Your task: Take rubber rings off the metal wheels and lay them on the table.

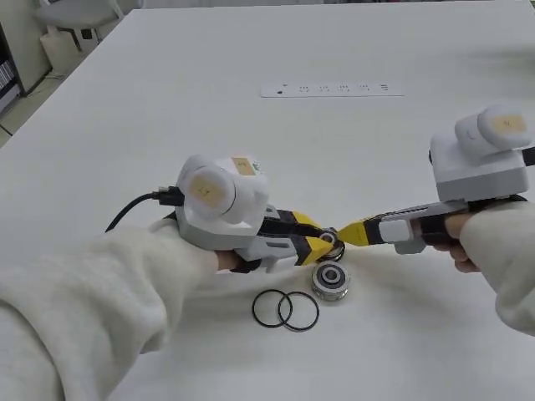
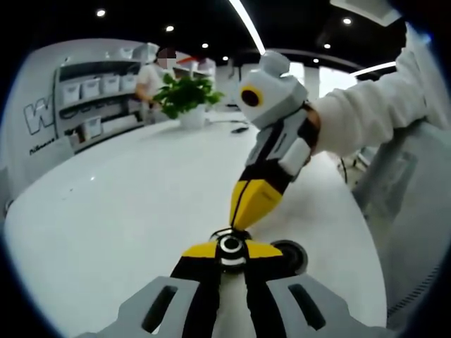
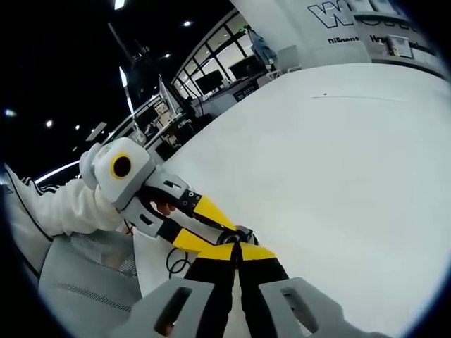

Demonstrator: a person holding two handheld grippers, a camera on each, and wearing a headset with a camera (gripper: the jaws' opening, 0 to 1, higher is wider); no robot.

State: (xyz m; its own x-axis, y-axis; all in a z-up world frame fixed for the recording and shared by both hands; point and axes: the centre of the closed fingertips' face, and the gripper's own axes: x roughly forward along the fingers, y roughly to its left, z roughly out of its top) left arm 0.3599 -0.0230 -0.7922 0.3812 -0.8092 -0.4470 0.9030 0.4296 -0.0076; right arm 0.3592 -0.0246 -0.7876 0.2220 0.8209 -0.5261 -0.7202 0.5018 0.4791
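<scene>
Left gripper (image 1: pixel 322 244): jaws spread narrowly and clamped on a metal wheel (image 2: pixel 231 246), one yellow tip on each side of it. The wheel is held clear of the table (image 1: pixel 251 125).

Right gripper (image 3: pixel 239 252): jaws nearly together, tips meeting the left gripper's tips head-on at the wheel's rim. They appear to nip the black rubber ring (image 2: pixel 224 232) fitted there. The contact is small, so the pinch itself is not certain.

Second wheel (image 1: pixel 331 280): flat on the table, just beside the joined tips on the person's side, apart from them.

Two loose rings (image 1: pixel 285 296): flat on the table and overlapping each other, near the second wheel, under the left gripper's jaws.

Black cable (image 1: pixel 134 209): runs out from the back of the left gripper.

White power strip (image 1: pixel 332 89): well beyond the tips, on the far side.
</scene>
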